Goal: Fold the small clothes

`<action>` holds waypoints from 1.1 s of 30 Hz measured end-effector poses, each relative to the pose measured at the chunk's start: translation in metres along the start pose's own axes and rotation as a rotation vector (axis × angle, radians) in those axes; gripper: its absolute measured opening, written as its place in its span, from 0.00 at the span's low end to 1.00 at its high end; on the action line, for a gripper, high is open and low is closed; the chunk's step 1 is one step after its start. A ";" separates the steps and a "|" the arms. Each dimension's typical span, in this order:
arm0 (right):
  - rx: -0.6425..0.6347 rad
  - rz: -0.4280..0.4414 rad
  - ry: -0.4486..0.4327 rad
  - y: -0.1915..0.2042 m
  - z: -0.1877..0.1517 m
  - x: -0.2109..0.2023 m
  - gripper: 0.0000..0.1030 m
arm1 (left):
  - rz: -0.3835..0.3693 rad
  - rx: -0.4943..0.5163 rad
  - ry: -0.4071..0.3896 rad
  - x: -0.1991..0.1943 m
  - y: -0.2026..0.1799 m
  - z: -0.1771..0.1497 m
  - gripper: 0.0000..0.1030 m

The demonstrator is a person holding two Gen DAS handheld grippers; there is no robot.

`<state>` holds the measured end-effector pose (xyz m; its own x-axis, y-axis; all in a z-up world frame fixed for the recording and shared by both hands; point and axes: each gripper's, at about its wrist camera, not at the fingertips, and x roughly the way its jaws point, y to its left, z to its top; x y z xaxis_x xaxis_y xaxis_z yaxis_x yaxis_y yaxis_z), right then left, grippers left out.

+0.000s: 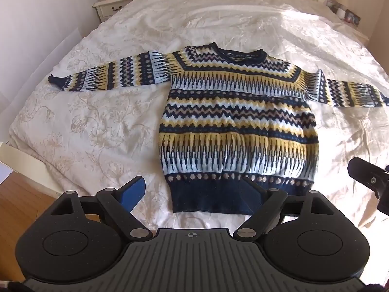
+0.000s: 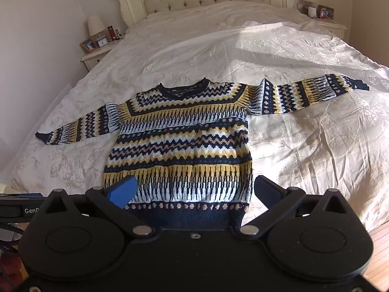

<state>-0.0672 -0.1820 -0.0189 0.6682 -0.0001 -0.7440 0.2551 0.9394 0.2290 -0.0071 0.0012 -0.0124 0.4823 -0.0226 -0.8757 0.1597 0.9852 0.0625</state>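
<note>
Ahead of both hand-held grippers: a patterned knit sweater (image 1: 233,121) lies flat and face up on the bed (image 1: 97,126), neck away from the person, both sleeves spread straight out to the sides.

Bed risk: the quilted cover is soft and already creased — a low pinch at the sweater could catch the cover too and drag it up with the fold.

Sweater body risk: the knit looks thick and loose, so in my judgement a fold carried by one layer only would leave the back layer behind and bunch the middle.

Sleeve risk: each sleeve reaches well out past its hand-held gripper; a sleeve lifted by the cuff alone would likely sag and twist instead of landing square across the chest.

Hem risk: the dark ribbed hem (image 2: 187,215) is the nearest edge — nudged from the front, it could curl under.

Left hand-held gripper (image 1: 193,192): fingers spread wide, holding nothing; the hem sits just ahead, its left corner between the fingers, the body mostly ahead and to the right, the left sleeve (image 1: 109,75) far ahead to the left.

Right hand-held gripper (image 2: 193,191): also spread wide and empty; the lower body and hem lie between and just beyond its fingers, the right sleeve (image 2: 306,92) well ahead to the right.

Contact: neither hand-held gripper appears to touch the knit.
</note>
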 end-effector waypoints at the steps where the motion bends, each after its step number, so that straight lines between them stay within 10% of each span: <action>1: -0.002 0.000 0.004 0.001 0.002 0.002 0.99 | 0.000 -0.001 0.001 0.000 0.000 -0.001 0.82; 33: -0.026 0.024 0.003 0.017 0.006 0.006 0.99 | 0.003 -0.013 0.003 0.002 0.016 0.004 0.82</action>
<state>-0.0548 -0.1684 -0.0158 0.6714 0.0233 -0.7407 0.2207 0.9479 0.2299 0.0000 0.0161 -0.0109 0.4804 -0.0194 -0.8769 0.1473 0.9873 0.0588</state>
